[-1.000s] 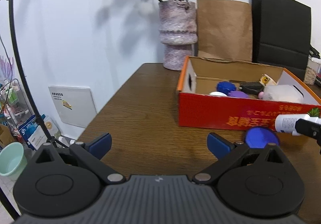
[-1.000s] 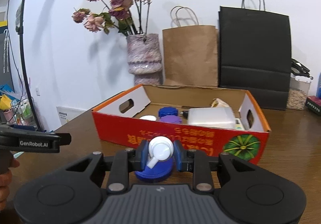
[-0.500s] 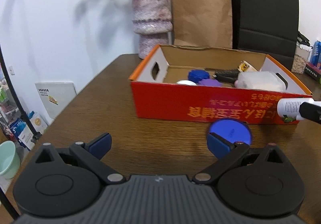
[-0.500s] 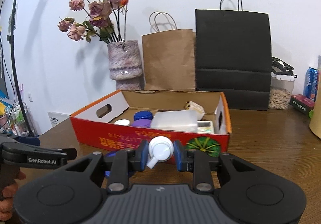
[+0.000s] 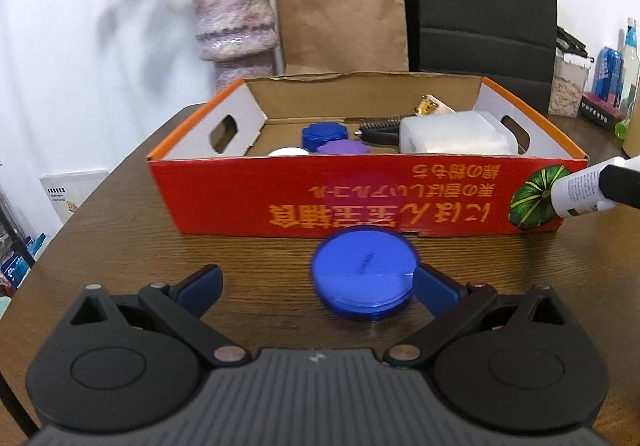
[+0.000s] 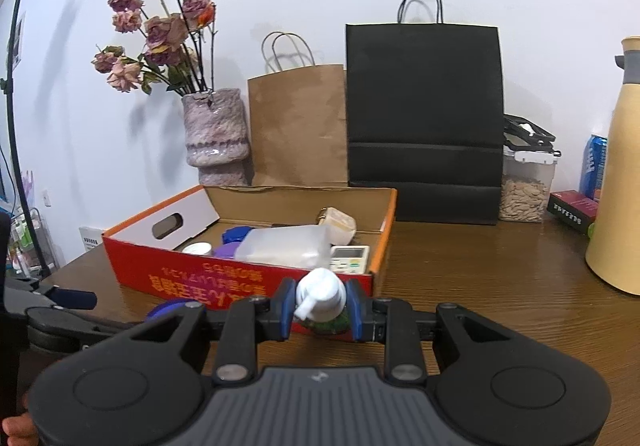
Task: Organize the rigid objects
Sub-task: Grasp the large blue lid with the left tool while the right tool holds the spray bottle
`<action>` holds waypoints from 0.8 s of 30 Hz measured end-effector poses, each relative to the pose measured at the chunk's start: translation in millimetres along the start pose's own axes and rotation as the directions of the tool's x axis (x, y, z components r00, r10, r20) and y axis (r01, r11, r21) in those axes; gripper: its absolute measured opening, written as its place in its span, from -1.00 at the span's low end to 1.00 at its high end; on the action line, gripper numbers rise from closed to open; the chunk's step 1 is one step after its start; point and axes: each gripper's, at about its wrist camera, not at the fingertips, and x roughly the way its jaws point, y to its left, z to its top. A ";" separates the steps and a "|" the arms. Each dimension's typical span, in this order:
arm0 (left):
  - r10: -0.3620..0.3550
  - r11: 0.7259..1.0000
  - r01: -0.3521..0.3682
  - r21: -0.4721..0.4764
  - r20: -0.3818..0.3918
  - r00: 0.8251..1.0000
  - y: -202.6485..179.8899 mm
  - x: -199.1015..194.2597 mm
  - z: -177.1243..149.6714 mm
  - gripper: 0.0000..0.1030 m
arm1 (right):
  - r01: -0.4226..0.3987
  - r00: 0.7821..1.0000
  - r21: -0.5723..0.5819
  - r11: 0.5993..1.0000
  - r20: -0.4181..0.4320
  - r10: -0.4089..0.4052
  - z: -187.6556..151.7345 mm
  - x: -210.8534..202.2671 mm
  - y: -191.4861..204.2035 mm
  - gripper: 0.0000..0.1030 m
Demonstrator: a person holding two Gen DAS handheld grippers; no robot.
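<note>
Blue jar (image 5: 362,278): it sits on the wooden table (image 5: 132,246) just in front of the red box, between my left jaws but hard against the right-hand pad, with a clear gap on the other side.
Left gripper (image 5: 316,284): wide open, nothing held, low over the table.
How I take it: I judge the grip is off-centre, so I would shift toward the jar until it sits midway, then close evenly on its round wall (a one-sided push would likely slide it across the smooth wood).
Lift: it needs to clear the box's front wall before going in, I think.
White bottle (image 6: 321,296): clamped in my right gripper (image 6: 320,306), jaws narrow around its neck, pump cap toward the camera; in the left wrist view its labelled body pokes in near the box's right front corner.
Placing the bottle: I would keep it level and out of the left gripper's path, and set it down in a free spot.
Red box (image 5: 360,202): open cardboard tray with hand-holes in its end walls.
Inside it: a dark blue lid (image 5: 324,134), a purple lid (image 5: 340,147), something white and round (image 5: 288,152), a black brush (image 5: 378,128), a cloudy plastic container (image 5: 456,134), a remote control (image 6: 350,259).
Free room: the left part of the box floor looks bare.
</note>
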 end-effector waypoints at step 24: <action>-0.021 0.999 0.022 -0.023 0.049 0.999 -5.6 2.3 3.1 0.32 | -0.015 1.000 -0.015 1.000 0.015 0.015 -1.7 -6.8 0.1 -0.49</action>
